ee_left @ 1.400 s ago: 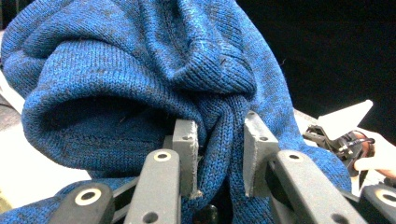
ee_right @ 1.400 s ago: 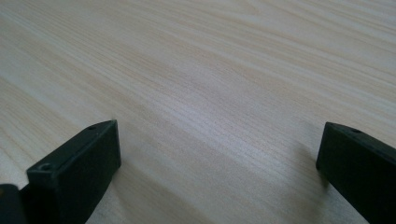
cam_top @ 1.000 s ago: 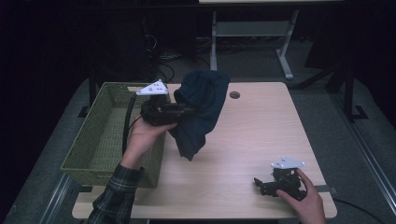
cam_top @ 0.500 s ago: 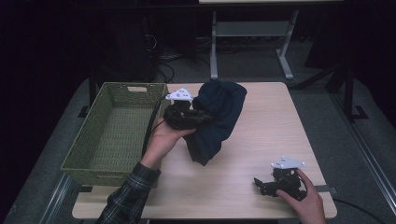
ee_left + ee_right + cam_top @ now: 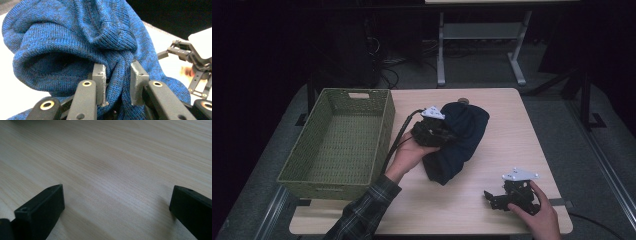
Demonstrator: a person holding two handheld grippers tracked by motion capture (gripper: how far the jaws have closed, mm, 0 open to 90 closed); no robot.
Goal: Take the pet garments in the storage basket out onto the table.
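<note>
Wooden table (image 5: pixel 512 135), green basket (image 5: pixel 337 145) beside sweater (image 5: pixel 462 140)

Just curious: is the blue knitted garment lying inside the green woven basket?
No, the blue knitted garment lies on the wooden table, beside the green woven basket.

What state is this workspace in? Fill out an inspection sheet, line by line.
Surface: light wooden table, bare at its right half.
Job's things: blue knitted garment, bunched up, its lower end lying on the table; green woven basket at the table's left, nothing seen inside.
Clutter: nothing seen.
Grippers: left gripper clamped on a fold of the garment; right gripper open, low over bare wood near the front right corner.
Cables: black cable trails from the left gripper beside the basket; more cables on the floor behind.
Surroundings: dark room, grey floor, metal table frame behind.
</note>
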